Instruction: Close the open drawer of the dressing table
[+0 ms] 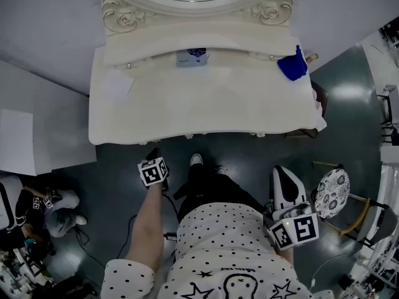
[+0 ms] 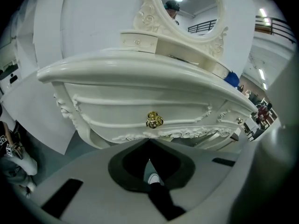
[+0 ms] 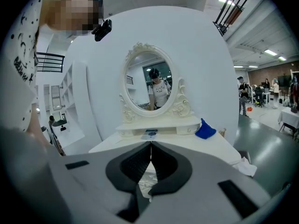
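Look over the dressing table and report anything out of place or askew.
A crumpled white cloth hangs off the right front corner of the dressing table, and a blue cloth lies bunched at its right rear. The front drawer with the gold handle looks flush, not open.

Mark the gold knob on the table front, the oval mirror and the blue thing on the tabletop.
gold knob [image 2: 154, 120]: left gripper view, middle of the knob.
oval mirror [image 3: 149, 83]: right gripper view, centre of the glass.
blue thing [image 1: 292, 65]: head view, its middle.
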The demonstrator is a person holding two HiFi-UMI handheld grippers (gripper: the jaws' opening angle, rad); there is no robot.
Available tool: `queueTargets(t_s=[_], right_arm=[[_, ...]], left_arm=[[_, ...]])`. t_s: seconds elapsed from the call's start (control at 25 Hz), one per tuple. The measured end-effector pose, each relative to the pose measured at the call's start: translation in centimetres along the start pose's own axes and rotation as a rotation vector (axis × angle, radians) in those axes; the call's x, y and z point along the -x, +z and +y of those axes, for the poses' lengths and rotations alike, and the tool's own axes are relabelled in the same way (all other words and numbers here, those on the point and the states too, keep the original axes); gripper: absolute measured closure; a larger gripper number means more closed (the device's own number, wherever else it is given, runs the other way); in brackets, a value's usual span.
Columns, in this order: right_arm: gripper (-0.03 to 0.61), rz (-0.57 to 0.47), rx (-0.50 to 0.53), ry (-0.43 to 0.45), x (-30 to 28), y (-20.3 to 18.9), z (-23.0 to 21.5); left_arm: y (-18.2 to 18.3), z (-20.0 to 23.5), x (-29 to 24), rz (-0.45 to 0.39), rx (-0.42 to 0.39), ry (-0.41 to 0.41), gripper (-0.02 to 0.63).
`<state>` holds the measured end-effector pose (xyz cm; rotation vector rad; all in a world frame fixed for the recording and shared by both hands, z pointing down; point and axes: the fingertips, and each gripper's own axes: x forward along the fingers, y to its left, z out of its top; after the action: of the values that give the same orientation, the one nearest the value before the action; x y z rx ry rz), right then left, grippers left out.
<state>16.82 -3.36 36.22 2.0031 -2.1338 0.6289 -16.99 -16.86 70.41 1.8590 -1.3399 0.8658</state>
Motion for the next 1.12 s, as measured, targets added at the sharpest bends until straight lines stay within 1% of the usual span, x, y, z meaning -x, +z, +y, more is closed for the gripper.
queueTargets(t_s=[0.12,0.2,0.32,0.44,0.72,0.92,1.12], right_arm=[[0.569,-0.012,0.001,0.01,0.6,0.0,-0.3],[0.569,-0.017,0.001,0.018,1.1,-0.1,-0.5],[0.569,-0.022,0.005,0.035,1.8,-0.3,-0.7],[0.569,-0.031,0.008,0.055,2.5,-0.4,-1.0],[0.569,-0.063,0.015,0.095,4.8,-1.1,-1.5],[0.569,-0.092,0.011,0.106,5.9,-0.9,-2.4],[0.569,-0.112,0.015,0.129,6.2,-0.2,-2.4]], left_arm=[[0.0,-0.6,1.0,-0.034,0.025,-0.016,0.601],[0.1,-1.3,1.8,-0.05,0.019,-0.02,0.601],[0.9,-3.0,3.5,-0.079,-0.053,-0.027,0.601],[2.4,-5.3,5.4,-0.141,-0.109,-0.052,0.602],[6.8,-10.1,11.7,-0.332,-0.203,-0.073,0.603],[10.8,-13.3,17.7,-0.487,-0.209,-0.095,0.603],[14.4,-16.6,24.7,-0.653,-0.228,-0.127,0.603]])
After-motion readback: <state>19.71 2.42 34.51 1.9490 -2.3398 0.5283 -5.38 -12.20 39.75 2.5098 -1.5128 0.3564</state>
